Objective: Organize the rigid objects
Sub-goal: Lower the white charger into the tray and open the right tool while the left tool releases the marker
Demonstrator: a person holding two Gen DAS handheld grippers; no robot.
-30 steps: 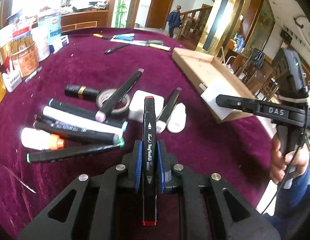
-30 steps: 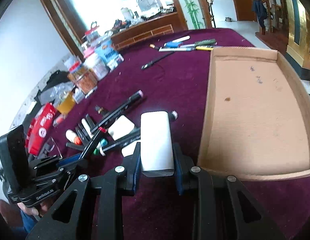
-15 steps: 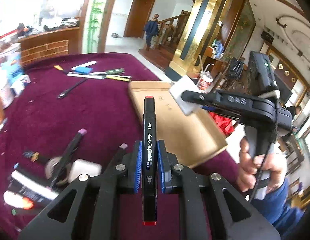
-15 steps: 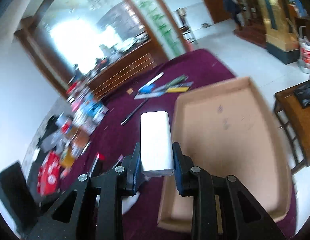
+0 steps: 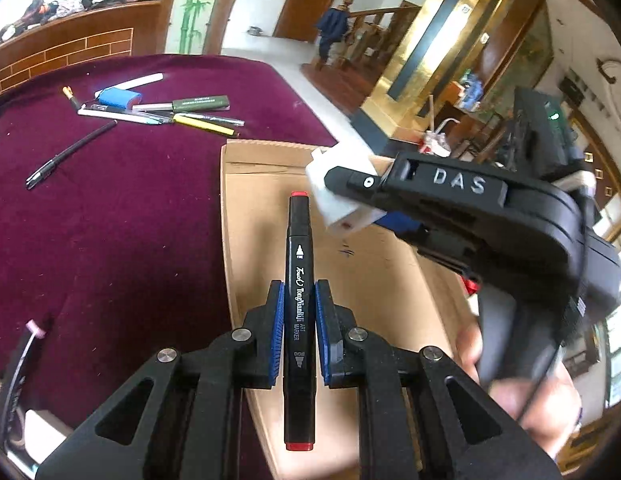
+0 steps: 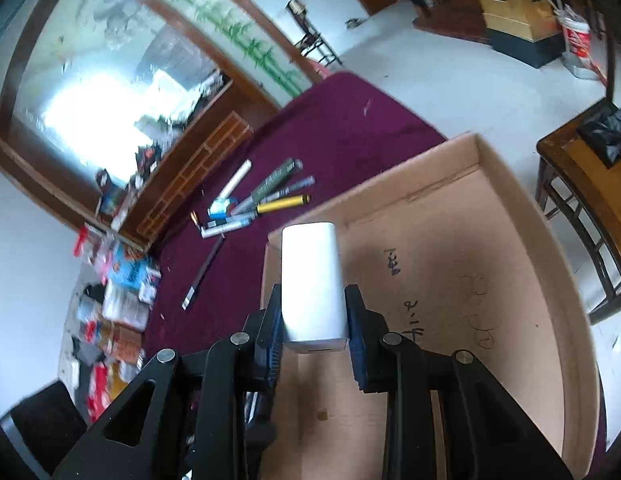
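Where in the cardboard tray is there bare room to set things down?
The whole floor of the cardboard tray is bare between its walls, only pen marks on it. Crowded: the pens on the cloth beyond its far wall.

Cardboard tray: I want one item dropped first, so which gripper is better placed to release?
Right, probably. The right gripper holds the white block over the cardboard tray, while the left gripper's marker hangs near its edge.
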